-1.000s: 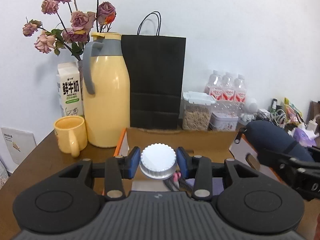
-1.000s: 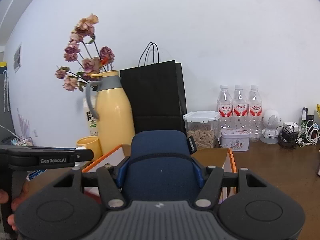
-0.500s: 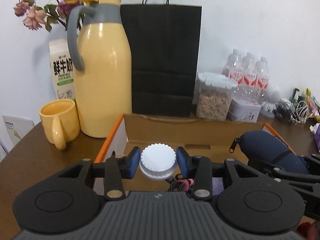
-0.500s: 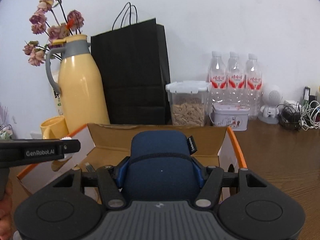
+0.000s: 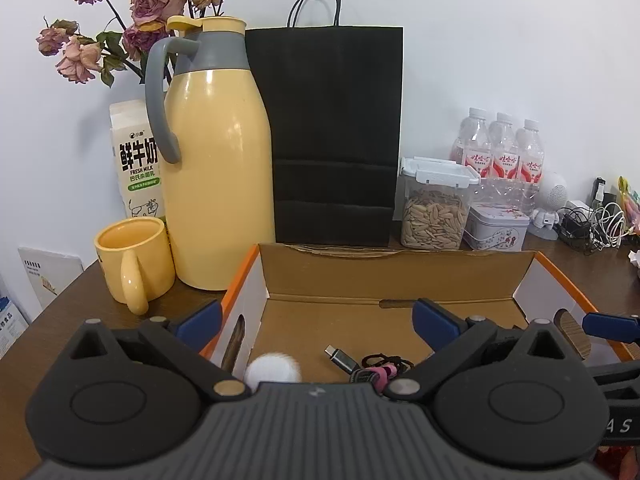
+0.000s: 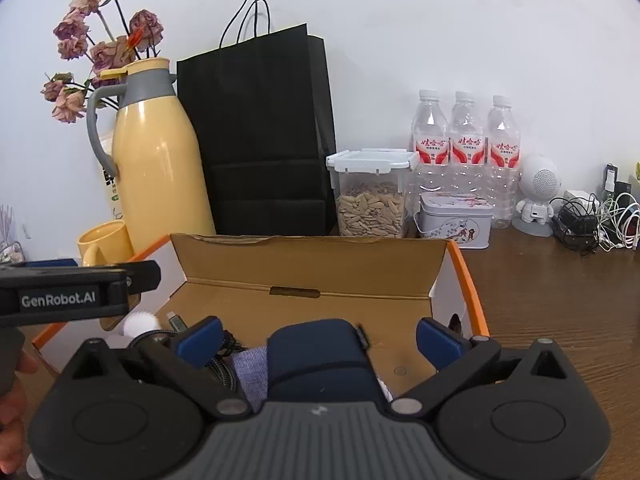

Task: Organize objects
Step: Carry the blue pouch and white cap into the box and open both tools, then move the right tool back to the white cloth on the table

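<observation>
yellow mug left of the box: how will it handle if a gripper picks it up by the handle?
The yellow mug looks glazed and glossy, so pads may slip on its handle. It seems rigid ceramic, likely heavy for its size and chippable against the yellow jug standing close beside it. It looks empty from here, so spills seem unlikely; held by the handle it would probably tilt.

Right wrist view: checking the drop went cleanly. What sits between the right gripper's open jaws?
The navy pouch, untouched by either blue pad, lying in the cardboard box; right wrist view.
</observation>
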### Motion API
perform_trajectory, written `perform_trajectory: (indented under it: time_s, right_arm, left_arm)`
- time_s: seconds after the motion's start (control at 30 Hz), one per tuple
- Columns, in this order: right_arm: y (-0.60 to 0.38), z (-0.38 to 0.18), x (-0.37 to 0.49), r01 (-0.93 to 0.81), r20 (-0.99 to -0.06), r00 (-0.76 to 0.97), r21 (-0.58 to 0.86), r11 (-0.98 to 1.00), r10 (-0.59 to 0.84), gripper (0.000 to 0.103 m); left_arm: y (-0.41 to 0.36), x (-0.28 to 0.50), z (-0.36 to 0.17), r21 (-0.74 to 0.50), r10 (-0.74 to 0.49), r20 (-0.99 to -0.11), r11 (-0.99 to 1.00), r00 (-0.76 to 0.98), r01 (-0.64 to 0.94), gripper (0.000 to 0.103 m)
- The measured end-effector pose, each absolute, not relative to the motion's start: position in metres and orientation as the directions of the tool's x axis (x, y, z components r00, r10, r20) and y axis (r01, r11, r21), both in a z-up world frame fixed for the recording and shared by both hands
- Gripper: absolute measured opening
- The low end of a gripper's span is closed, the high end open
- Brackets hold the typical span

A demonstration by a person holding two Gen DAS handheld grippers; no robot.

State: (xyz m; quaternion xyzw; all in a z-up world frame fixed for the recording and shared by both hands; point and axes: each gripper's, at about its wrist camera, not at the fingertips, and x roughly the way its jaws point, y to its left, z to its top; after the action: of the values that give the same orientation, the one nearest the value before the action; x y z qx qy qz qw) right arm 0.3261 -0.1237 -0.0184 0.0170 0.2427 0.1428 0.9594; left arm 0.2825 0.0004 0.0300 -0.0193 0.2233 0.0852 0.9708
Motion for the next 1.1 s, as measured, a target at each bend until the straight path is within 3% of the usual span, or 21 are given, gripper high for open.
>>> perform_trajectory:
  time_s: [0.37, 0.73, 1.1]
  right_arm:
    - [-0.127, -0.011, 0.317, -0.273, -0.45, 0.844, 0.109, 0.956, 0.292, 0.103]
    - [-0.145, 0.026, 0.265, -0.311, -0.367, 0.875, 0.076, 0.947, 0.316, 0.103]
    - [-0.162, 0.022, 0.196, -0.322, -0.386, 0.871, 0.014, 0.946, 0.303, 0.103]
  left_arm:
    - [-0.001, 0.274, 0.04, -0.015, 0.143, -0.419, 0.986, 0.897, -0.164, 0.103]
    - [-0.001, 0.224, 0.072, -0.033, 0.117, -0.341, 0.99, 0.933, -0.137, 0.103]
    - [0.016, 0.167, 0.069, -0.015, 0.134, -0.374, 0.988, 0.918, -0.151, 0.103]
